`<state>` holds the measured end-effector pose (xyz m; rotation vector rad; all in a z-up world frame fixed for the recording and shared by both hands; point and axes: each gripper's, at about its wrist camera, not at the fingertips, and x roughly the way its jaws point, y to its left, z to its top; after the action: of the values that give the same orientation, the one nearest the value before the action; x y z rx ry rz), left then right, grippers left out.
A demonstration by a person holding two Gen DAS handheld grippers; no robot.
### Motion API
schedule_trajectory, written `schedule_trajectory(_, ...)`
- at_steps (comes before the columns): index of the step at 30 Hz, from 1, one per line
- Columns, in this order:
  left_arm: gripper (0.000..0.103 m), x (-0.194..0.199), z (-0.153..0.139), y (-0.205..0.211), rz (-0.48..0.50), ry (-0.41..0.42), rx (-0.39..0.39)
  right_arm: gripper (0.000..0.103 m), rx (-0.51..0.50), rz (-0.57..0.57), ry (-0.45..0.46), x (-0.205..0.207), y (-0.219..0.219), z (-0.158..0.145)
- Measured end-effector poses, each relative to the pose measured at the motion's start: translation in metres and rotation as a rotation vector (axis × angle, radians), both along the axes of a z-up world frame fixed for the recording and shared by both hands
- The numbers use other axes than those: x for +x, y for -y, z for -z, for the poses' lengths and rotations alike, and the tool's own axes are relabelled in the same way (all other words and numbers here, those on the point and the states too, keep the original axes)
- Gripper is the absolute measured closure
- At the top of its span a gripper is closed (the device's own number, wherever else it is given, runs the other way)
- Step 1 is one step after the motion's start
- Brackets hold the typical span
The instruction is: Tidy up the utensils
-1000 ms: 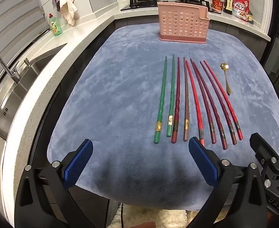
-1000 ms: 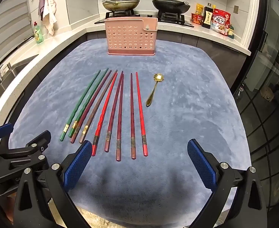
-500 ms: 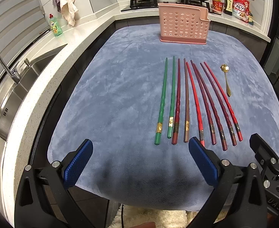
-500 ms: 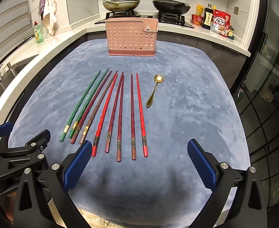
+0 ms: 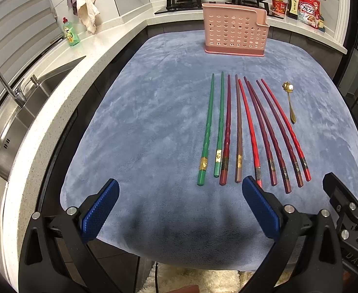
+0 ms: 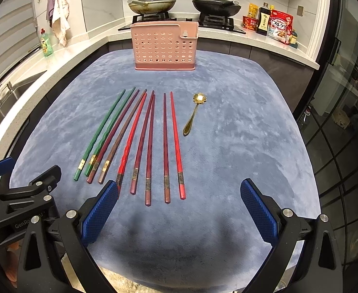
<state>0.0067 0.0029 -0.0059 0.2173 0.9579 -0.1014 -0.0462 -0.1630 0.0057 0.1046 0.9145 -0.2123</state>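
Chopsticks (image 6: 152,141) untouched; both hand-held grippers wide, holding nothing.

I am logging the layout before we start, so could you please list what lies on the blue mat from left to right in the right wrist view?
Green chopsticks → the dark red, brown and purple chopsticks → the bright red chopstick at the right end of the row → gold spoon.
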Motion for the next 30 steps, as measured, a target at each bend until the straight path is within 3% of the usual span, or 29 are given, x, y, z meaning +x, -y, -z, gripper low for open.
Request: schedule_trajectory(30, 0.007, -0.0015, -0.0013, 0.0064, 0.005, 0.001, 0.001, 0.006, -0.004, 0.007, -0.005, -0.0040, 0.0017, 0.0026)
